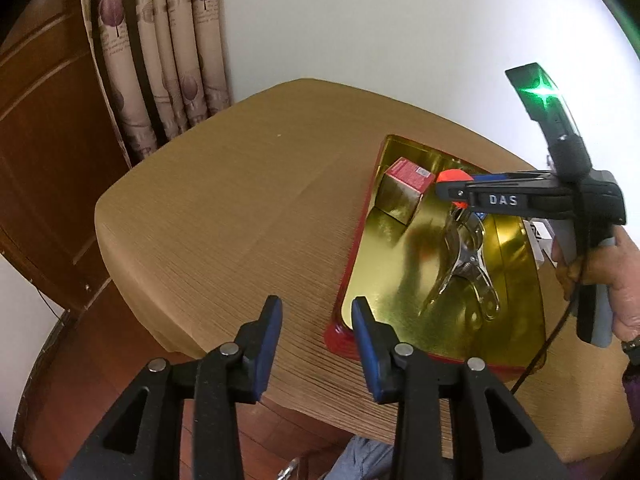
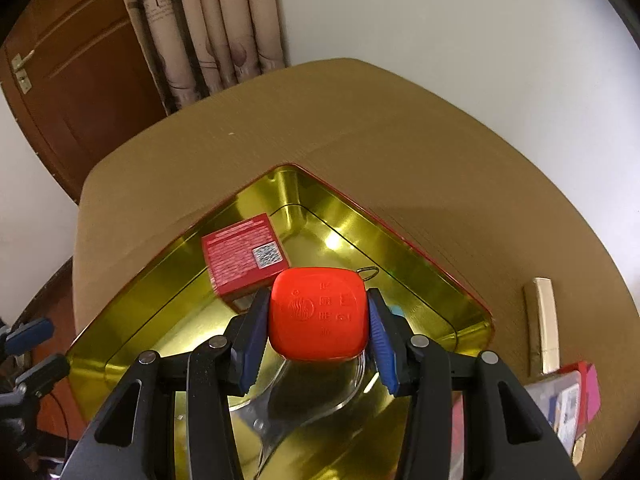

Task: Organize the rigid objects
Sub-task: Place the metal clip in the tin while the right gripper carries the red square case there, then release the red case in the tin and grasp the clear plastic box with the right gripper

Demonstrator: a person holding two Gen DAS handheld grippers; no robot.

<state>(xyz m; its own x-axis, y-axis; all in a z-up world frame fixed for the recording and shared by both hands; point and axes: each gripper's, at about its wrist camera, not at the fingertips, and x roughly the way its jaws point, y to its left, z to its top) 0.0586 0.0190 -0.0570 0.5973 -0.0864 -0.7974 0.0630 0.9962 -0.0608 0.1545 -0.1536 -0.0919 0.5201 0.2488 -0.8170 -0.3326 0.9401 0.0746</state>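
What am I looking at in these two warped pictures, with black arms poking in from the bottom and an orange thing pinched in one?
There is no robot: a person holds a pair of hand-operated tongs in each hand, each with a wide-angle camera looking along its fingers. One picture is from the left tongs, which are open and empty at the near corner of a shallow gold metal tray with a red rim. The other is from the right tongs, closed on a rounded orange plastic tag above that tray. In the tray lie a small red cardboard box and a shiny metal clamp. The tray sits on a tan table; a gold bar-shaped box lies beside it.
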